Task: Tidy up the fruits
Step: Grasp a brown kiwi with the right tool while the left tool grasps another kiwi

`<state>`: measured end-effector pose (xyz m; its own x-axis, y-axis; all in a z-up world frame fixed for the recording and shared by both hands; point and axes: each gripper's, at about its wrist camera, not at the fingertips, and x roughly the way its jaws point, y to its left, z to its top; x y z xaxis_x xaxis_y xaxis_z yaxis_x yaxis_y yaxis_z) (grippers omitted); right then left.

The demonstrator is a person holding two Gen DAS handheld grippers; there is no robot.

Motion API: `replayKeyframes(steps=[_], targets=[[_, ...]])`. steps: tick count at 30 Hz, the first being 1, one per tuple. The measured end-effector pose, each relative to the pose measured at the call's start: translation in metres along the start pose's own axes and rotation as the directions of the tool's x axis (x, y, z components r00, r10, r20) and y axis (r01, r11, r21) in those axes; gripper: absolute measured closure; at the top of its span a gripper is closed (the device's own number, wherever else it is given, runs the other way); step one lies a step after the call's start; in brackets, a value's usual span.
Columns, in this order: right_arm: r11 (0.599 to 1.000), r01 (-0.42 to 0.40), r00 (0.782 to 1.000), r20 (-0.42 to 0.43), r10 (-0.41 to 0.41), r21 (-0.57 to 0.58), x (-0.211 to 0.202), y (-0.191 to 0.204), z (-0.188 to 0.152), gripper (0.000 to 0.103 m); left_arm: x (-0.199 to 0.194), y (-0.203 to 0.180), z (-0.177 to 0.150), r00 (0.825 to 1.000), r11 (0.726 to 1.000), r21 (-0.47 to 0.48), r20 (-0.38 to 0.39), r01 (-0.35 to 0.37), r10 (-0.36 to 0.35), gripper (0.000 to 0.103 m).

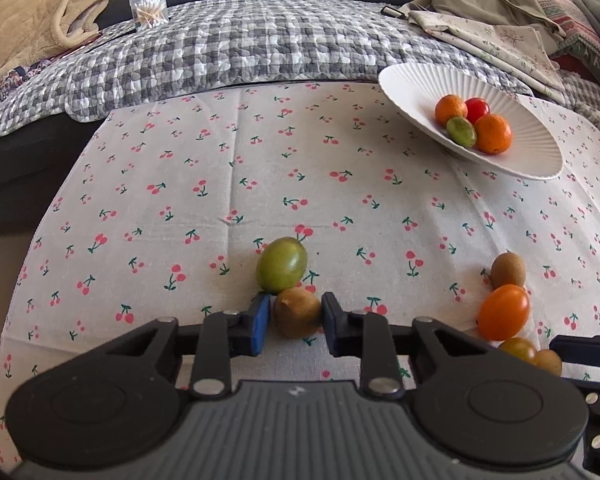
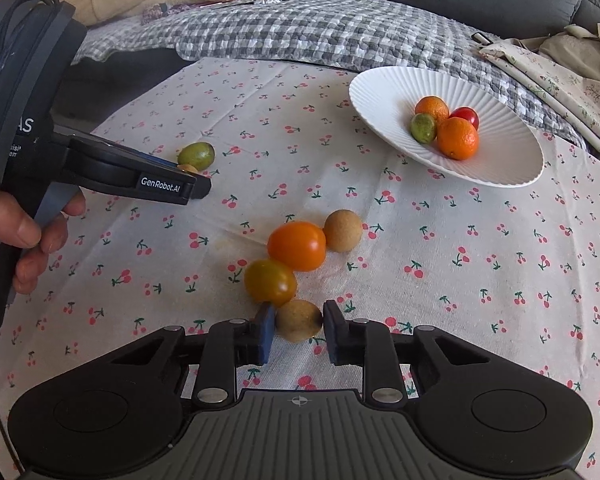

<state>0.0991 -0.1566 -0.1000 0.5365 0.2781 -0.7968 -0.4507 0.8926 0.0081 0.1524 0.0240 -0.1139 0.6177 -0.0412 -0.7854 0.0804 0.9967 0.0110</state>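
Your left claw [image 1: 295, 317] brackets a small brown kiwi [image 1: 297, 313] low in the centre of the left wrist view, both pads apparently touching its sides, so I judge it clenched on the fruit, which rests on the counter [image 1: 260, 152]. A green fruit [image 1: 281, 265] sits just above it in frame, touching it. Your right claw [image 2: 299, 322] stands the same way around a pale round brown fruit [image 2: 299, 320] low in the centre of the right wrist view; the right pad touches, the left looks to touch, so I judge that one gripped too.

Both fruits are likely light and firm-skinned but will bruise, so squeeze only enough to hold. The round one could roll or pop out of flat pads; hold it across its widest middle. Take the kiwi across its short waist, not by the ends.

A yellow-orange tomato [image 2: 270, 282] touches the round fruit's upper left; lift straight up or it may roll. The white plate [image 2: 384, 92], upper right of the frame, already holds four fruits.
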Motion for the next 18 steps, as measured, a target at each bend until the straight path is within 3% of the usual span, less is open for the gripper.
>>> replayKeyframes(steps=[18], targets=[[0.999,0.024,0.999,0.021,-0.024,0.024,-0.015,-0.006,0.007,0.079,-0.021,-0.010,0.004,0.997,0.997,0.023,0.032,0.071,-0.072,0.080]])
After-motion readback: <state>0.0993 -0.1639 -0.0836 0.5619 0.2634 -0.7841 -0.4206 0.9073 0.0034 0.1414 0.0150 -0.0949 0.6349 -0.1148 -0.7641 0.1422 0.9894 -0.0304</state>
